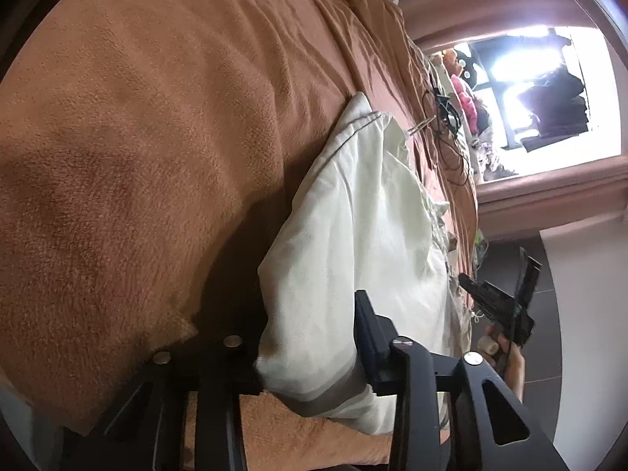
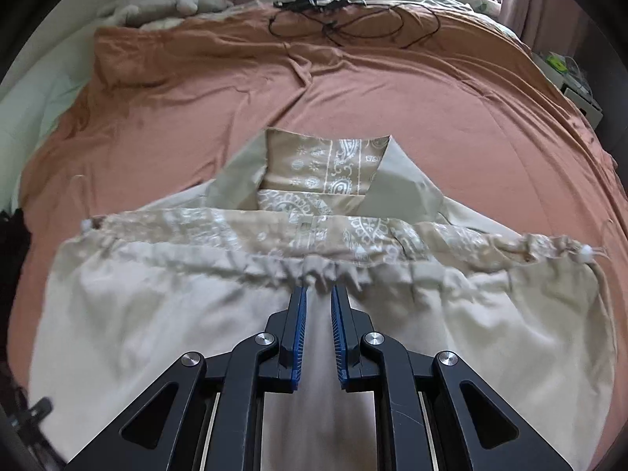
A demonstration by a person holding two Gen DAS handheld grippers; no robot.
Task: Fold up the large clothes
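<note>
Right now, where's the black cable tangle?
Right wrist view: the cable tangle lies at the far end of the brown bedspread, beyond the beige garment. Left wrist view shows it at right, past the garment.
</note>
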